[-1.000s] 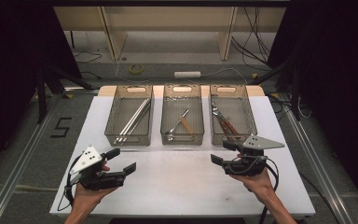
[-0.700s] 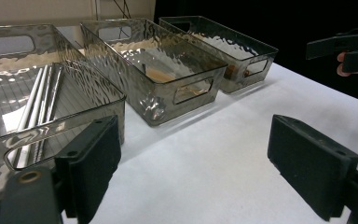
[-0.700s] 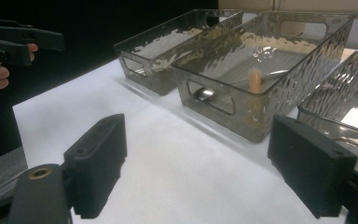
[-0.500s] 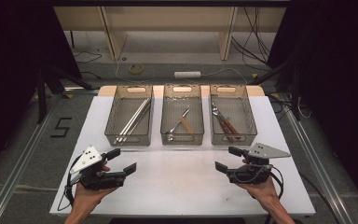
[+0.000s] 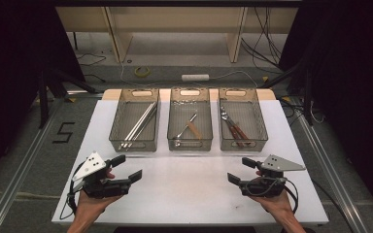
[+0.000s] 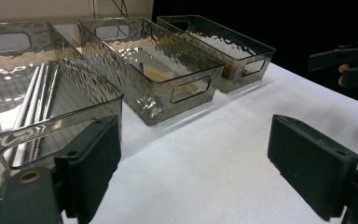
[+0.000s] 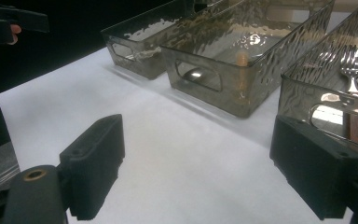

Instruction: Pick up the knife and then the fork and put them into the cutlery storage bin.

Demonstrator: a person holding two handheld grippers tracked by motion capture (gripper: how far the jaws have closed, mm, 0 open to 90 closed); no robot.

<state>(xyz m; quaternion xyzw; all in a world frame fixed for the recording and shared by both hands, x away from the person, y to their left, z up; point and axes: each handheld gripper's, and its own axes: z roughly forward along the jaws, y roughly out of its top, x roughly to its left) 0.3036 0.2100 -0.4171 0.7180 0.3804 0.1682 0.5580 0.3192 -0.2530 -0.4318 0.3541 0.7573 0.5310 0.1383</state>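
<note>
Jaws of both hand-held grippers gape, empty, near 3 bins (image 5: 189, 145)

Left bin (image 6: 9, 116) cut off at edge

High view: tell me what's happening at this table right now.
A person holds a two-jaw gripper in each hand over the white table. The left gripper and the right gripper are both open and hold nothing; the right one's jaws have just been opening. Beyond them stand three clear bins in a row: the left bin holds long metal rods, the middle bin a wooden-handled utensil, the right bin forks with wooden handles. Nothing lies loose on the table.
</note>
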